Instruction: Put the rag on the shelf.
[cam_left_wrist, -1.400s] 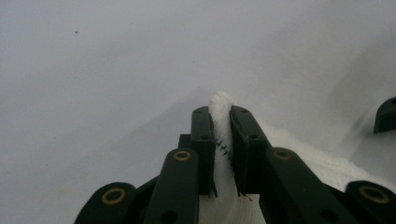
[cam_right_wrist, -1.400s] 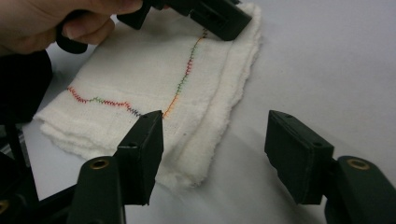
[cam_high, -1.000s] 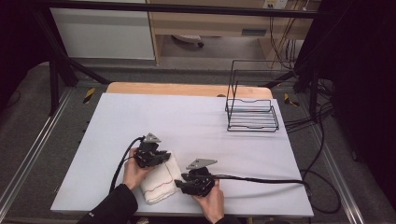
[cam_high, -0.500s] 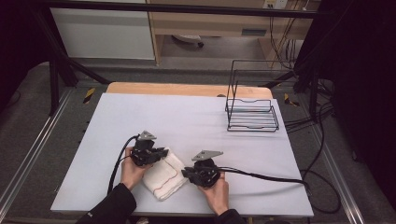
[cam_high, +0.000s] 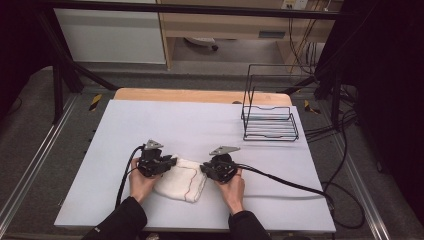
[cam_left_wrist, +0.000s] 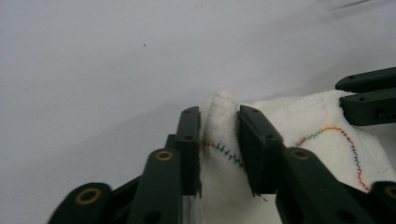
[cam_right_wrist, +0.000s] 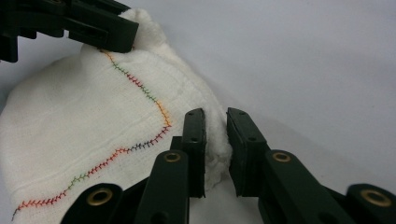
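White tabletop (cam_high: 165, 120) with a wooden strip (cam_high: 200, 95) exposed along its far edge. A folded white cloth (cam_high: 182, 175) with multicoloured stitching lies near the front edge, slightly left of centre. A black wire rack (cam_high: 269, 125) stands at the far right. A black cable (cam_high: 285, 182) trails rightward across the surface.
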